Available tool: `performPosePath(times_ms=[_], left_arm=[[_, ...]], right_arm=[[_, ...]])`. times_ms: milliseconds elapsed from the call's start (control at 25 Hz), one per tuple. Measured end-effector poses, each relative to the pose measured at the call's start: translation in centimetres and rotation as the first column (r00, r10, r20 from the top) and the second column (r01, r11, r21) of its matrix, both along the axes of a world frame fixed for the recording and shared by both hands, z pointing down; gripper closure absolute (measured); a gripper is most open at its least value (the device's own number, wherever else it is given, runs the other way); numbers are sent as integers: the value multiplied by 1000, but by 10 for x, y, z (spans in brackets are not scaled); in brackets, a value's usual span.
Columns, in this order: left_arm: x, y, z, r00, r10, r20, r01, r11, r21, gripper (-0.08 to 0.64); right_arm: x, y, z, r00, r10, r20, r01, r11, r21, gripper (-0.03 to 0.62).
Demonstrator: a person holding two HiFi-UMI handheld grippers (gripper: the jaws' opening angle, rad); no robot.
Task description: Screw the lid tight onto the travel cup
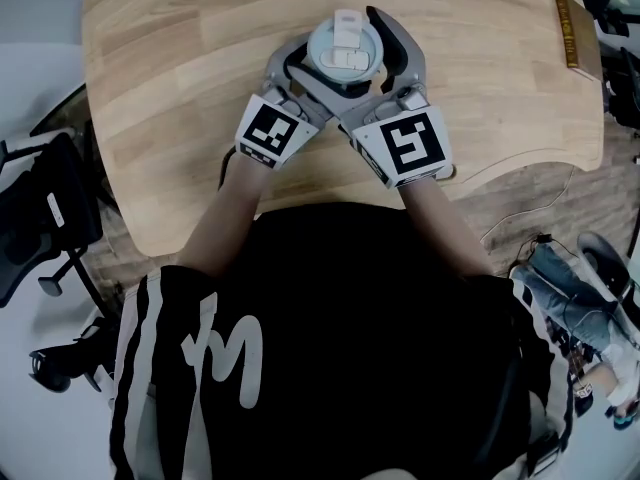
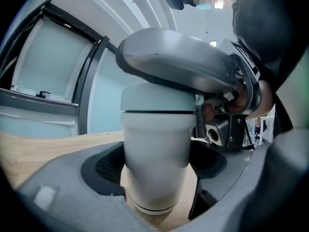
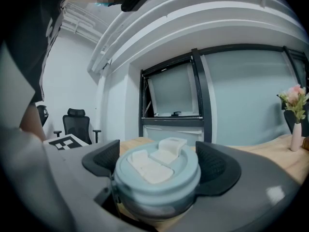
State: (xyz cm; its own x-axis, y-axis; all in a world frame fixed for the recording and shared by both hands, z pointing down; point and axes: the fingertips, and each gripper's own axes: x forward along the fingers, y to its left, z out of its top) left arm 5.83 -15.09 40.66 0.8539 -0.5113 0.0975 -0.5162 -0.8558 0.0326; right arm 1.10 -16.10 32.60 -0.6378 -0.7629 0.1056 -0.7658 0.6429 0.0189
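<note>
The pale blue round lid (image 3: pixel 145 172) sits level on the pale cylindrical travel cup (image 2: pixel 153 129), upright on the light wooden table (image 1: pixel 180 88); its tightness cannot be told, so the final twisting likely remains. The left gripper (image 2: pixel 157 163) presses its jaws on both sides of the cup's body below the lid, and the right gripper (image 3: pixel 160 166) clamps its jaws on the lid's rim atop the cup.

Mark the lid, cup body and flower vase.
lid (image 3: pixel 145 169): right gripper view, flat top beside the flip tab.
cup body (image 2: pixel 154 153): left gripper view, pale wall below the lid seam.
flower vase (image 3: pixel 295 139): right gripper view, white body under the flowers.
</note>
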Motion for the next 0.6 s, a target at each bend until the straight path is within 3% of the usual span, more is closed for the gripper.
performPosePath(times_ms=[160,280,440,600], left_arm=[[0,0,1,1000,10,7,-10,1000,0,149],[0,0,2,1000,20,14,-20,1000,2,152],[0,2,2,1000,24,20,-24,1000,0,152],[0,1,2,999,26,20,-26,1000,0,152]], right_arm=[[0,7,0,994,-109,23,110,994,-15,115],[1,16,-3,964,-259,58,261,965,-14,95],[4,30,-11,874,-482,56,483,876,7,80],[2,35,-13,775,-631,17,631,774,-51,67]])
